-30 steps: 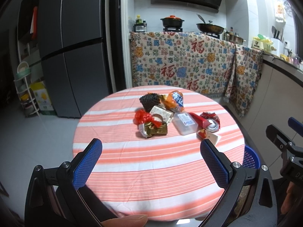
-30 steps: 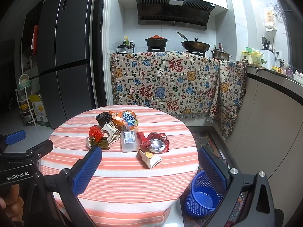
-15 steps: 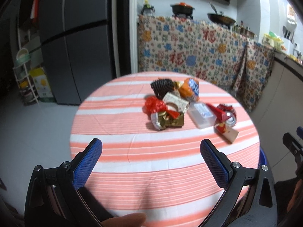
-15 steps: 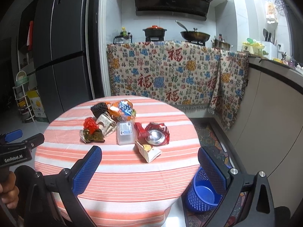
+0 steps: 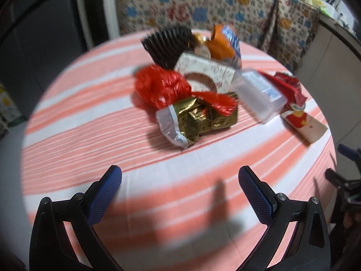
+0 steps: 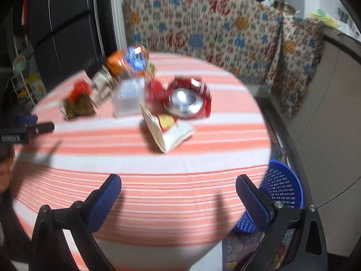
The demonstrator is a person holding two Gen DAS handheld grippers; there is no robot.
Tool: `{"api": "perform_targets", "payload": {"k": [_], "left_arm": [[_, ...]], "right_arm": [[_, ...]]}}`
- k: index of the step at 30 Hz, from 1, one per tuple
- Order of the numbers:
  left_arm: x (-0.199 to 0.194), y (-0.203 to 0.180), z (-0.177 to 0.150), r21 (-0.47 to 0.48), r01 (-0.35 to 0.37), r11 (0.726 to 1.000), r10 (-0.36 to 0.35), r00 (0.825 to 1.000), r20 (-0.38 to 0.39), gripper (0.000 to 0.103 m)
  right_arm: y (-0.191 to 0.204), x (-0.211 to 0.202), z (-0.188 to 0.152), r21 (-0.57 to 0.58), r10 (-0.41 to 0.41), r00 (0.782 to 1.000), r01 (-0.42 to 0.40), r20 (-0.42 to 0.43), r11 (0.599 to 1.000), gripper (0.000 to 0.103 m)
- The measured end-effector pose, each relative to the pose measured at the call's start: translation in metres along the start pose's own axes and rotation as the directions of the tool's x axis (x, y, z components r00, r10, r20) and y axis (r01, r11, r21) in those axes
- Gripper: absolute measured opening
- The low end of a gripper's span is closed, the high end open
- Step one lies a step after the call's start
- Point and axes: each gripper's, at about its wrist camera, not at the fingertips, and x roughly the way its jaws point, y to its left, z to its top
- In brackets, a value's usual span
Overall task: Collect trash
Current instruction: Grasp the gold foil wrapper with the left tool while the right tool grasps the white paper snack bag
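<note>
A pile of trash lies on a round table with an orange-striped cloth (image 5: 90, 140). In the left wrist view I see a gold foil wrapper (image 5: 198, 117), a red plastic bag (image 5: 160, 85), a black pleated cup (image 5: 167, 43), an orange snack bag (image 5: 223, 40), a clear plastic box (image 5: 259, 92) and a white carton (image 5: 304, 124). My left gripper (image 5: 180, 185) is open and empty, short of the gold wrapper. My right gripper (image 6: 178, 192) is open and empty over the table's near edge, before the white carton (image 6: 167, 131) and a crushed red can (image 6: 187, 99).
A blue mesh basket (image 6: 279, 189) stands on the floor at the table's right side. A patterned cloth (image 6: 203, 33) covers the counter behind the table. A dark fridge (image 6: 61, 22) stands at the back left. The left gripper shows at the right view's left edge (image 6: 24, 128).
Both grippers have moved forward and tilted down toward the table. The trash pile now looks larger and closer in both views. Both stay open.
</note>
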Motion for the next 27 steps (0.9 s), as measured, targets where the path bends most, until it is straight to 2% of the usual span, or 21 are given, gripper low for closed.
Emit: {"api": "perform_targets", "payload": {"k": [2,3,4,7,10,13,14,16,18,21,23,25,27], "left_arm": [[0.015,0.005,0.004,0.014,0.029,0.999,-0.029,0.999,-0.020,0.103],[0.016,0.004,0.004,0.028,0.023,0.999,-0.023,1.000,-0.003,0.103],[0.018,0.003,0.006,0.051,0.007,0.999,-0.008,1.000,0.016,0.103],[0.024,0.007,0.014,0.075,0.010,0.997,-0.012,0.999,0.035,0.103],[0.027,0.011,0.027,0.079,0.044,0.996,-0.049,0.997,0.057,0.103],[0.022,0.009,0.038,0.117,0.089,0.989,-0.101,0.989,0.107,0.102],[0.019,0.007,0.039,0.132,0.129,0.983,-0.145,0.983,0.114,0.100],[0.013,0.004,0.036,0.157,0.178,0.971,-0.196,0.974,0.110,0.089],[0.009,-0.002,0.032,0.209,0.211,0.955,-0.232,0.969,0.083,0.068],[0.003,-0.013,0.019,0.268,0.242,0.933,-0.259,0.965,0.030,0.051],[-0.004,-0.022,0.012,0.294,0.266,0.918,-0.280,0.960,0.008,0.051],[-0.013,-0.030,0.007,0.319,0.255,0.913,-0.276,0.961,0.021,0.056],[-0.013,-0.033,0.010,0.311,0.221,0.924,-0.245,0.968,0.043,0.075]], "right_arm": [[0.001,0.019,0.001,-0.013,-0.001,0.999,0.001,-0.052,1.000,0.103],[0.000,0.025,0.001,-0.012,0.004,0.997,-0.005,-0.073,1.000,0.103],[0.000,0.032,0.001,-0.010,-0.025,0.994,0.024,-0.102,1.000,0.103],[0.002,0.035,0.006,-0.030,-0.009,0.996,0.006,-0.093,1.000,0.103],[0.002,0.038,0.008,-0.049,0.005,0.996,-0.009,-0.085,0.999,0.103],[0.004,0.037,0.006,-0.058,0.010,0.997,-0.014,-0.080,0.998,0.103],[0.005,0.036,0.006,-0.060,0.010,0.997,-0.015,-0.079,0.998,0.103],[0.002,0.036,0.007,-0.060,0.010,0.997,-0.015,-0.082,0.998,0.103],[0.000,0.037,0.009,-0.059,0.009,0.996,-0.014,-0.086,0.998,0.103],[-0.005,0.034,0.007,-0.050,0.010,0.996,-0.015,-0.089,0.999,0.103],[-0.011,0.029,0.007,-0.036,0.027,0.997,-0.030,-0.075,0.999,0.103],[-0.017,0.024,0.010,-0.022,0.044,0.998,-0.045,-0.055,0.999,0.103],[-0.020,0.019,0.015,-0.020,0.060,0.998,-0.060,-0.034,0.998,0.103]]}}
